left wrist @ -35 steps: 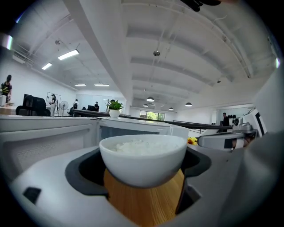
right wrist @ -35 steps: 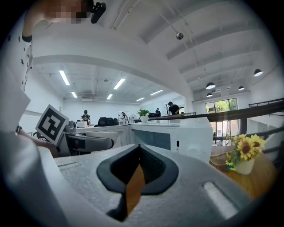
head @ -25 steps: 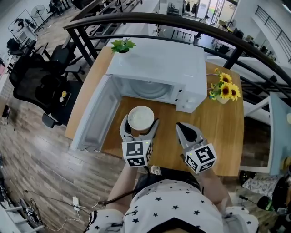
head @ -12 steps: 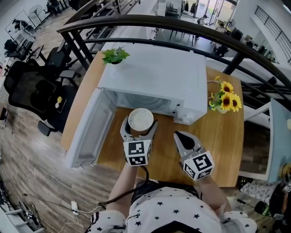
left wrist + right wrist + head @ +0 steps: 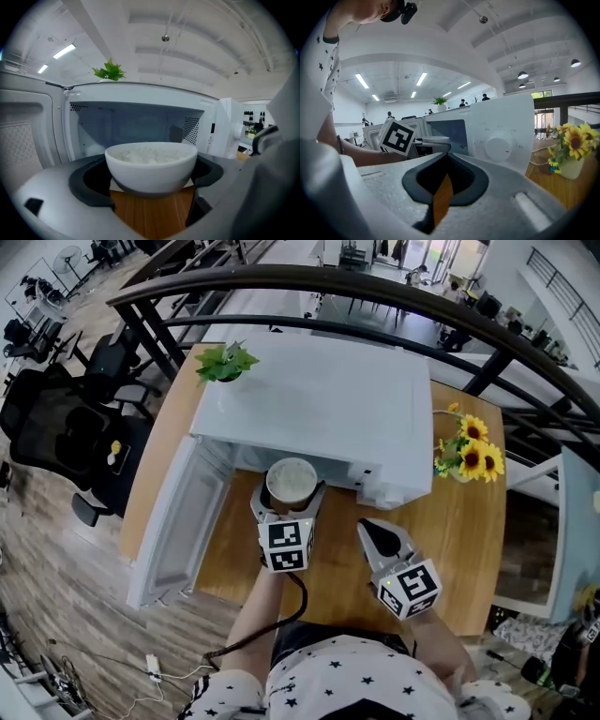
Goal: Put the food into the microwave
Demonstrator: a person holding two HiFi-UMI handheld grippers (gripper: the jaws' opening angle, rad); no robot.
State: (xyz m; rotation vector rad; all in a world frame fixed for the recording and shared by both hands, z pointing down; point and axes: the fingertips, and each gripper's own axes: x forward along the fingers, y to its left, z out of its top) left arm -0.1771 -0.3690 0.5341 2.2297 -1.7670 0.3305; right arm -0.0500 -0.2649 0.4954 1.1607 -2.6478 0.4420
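A white bowl of rice [image 5: 292, 482] [image 5: 151, 165] [image 5: 432, 139] is held above the wooden table, right at the mouth of the white microwave [image 5: 319, 409] [image 5: 140, 117] [image 5: 497, 131]. My left gripper [image 5: 289, 495] [image 5: 151, 187] is shut on the bowl, with its jaws round both sides. The microwave door [image 5: 175, 521] [image 5: 26, 136] hangs open to the left and the cavity looks empty. My right gripper [image 5: 377, 530] [image 5: 440, 197] is shut with nothing in it, low over the table to the right of the bowl.
A vase of sunflowers [image 5: 469, 454] [image 5: 569, 150] stands on the table [image 5: 450, 531] to the right of the microwave. A small green plant [image 5: 223, 362] [image 5: 108, 71] sits at the microwave's back left corner. A dark railing [image 5: 375, 296] curves behind the table.
The left gripper has carried the bowl forward to the microwave opening. The right gripper has stayed close to the same spot.
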